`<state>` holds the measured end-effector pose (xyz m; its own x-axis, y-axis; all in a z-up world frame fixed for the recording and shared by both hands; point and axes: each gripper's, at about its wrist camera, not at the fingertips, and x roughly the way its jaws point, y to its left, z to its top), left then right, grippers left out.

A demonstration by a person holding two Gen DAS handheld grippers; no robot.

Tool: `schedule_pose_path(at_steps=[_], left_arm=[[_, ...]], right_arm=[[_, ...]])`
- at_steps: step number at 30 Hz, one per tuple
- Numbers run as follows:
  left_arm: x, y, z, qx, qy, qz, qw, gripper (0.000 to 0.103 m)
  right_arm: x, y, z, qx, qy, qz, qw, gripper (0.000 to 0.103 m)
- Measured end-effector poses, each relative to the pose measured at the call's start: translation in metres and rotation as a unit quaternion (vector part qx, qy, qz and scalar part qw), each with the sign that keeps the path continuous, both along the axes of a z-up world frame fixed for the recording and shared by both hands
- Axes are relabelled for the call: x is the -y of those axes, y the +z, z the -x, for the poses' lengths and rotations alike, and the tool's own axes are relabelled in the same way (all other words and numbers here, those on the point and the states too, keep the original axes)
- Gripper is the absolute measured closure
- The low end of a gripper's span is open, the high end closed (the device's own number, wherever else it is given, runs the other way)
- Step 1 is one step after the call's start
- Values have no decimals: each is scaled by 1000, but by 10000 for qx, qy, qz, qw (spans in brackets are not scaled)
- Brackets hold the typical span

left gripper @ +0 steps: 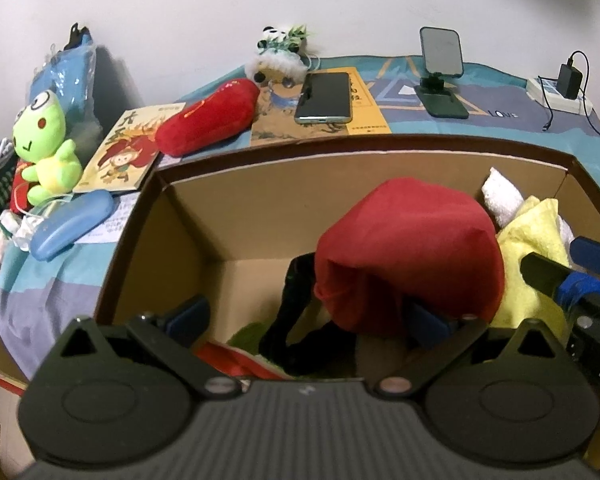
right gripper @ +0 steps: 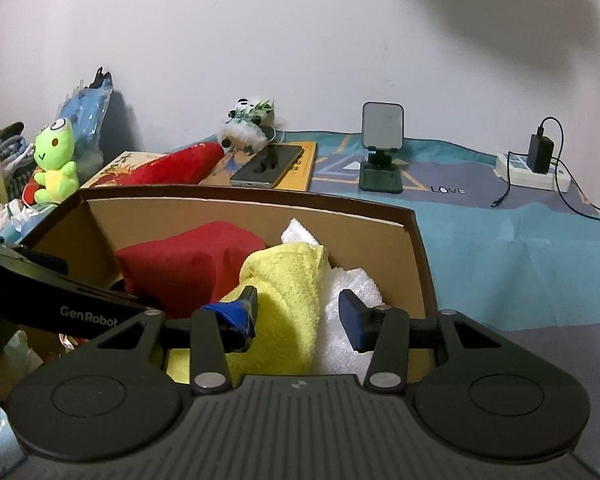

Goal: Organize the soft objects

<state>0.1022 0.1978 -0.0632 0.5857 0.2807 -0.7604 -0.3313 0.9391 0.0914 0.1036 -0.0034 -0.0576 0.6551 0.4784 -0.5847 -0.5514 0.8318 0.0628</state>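
While the left tool point(left gripper: 306, 316) was held spread inside the cardboard box point(left gripper: 228, 220), a red cloth point(left gripper: 412, 248) was draped over its right finger, though no pinch could be made out. Beside it a yellow towel point(right gripper: 288, 280) and a white towel point(right gripper: 348, 292) were packed into the same box, and the right tool point(right gripper: 300, 316) was kept spread above them. Behind the box, a red plush point(left gripper: 208, 118) and a green frog toy point(left gripper: 46, 144) were left on the surface point(right gripper: 500, 248).

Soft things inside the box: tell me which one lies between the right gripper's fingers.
The yellow towel. The right gripper hangs open with this towel between its fingers. The red cloth lies further left, and the white towel further right.
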Motion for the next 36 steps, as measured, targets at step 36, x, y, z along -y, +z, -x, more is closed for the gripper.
schedule_pose_path(at_steps=[36], left_arm=[[2, 1, 2, 77, -77, -81, 9999, 9]], right_arm=[[-2, -2, -1, -42, 137, 62, 9999, 75]])
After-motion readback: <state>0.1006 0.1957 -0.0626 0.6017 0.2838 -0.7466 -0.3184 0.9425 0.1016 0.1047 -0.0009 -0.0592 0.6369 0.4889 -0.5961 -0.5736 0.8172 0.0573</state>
